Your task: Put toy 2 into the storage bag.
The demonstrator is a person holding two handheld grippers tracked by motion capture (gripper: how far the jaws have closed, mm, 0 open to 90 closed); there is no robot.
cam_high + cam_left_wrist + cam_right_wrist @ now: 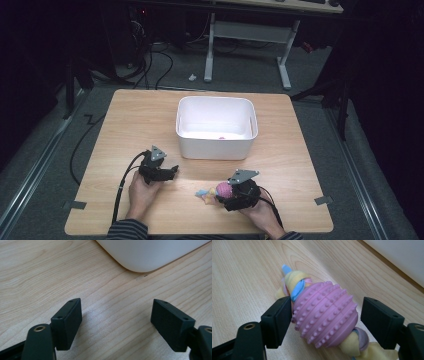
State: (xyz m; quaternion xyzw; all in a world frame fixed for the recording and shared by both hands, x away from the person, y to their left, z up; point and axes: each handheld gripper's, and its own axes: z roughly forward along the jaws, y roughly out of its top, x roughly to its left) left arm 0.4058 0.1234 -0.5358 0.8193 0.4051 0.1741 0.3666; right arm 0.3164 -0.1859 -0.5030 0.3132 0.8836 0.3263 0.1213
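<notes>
Wooden table point(125, 125), right gripper point(325, 320) jaws astride pink toy point(325, 317).

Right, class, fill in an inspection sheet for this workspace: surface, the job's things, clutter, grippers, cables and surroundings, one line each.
Surface: light wooden table, bare apart from the items below.
Job's things: white rectangular plastic bin at the table's centre, a small pink item inside; pink studded rubber ball on a yellow, blue and pink fabric rope lying near the front edge.
Clutter: nothing seen.
Grippers: left gripper open over bare wood; right gripper open, its jaws either side of the ball, the left one close to it, the right one apart from it.
Cables: black cable trailing from the left gripper.
Surroundings: grey floor, white desk legs, floor wiring behind.
</notes>
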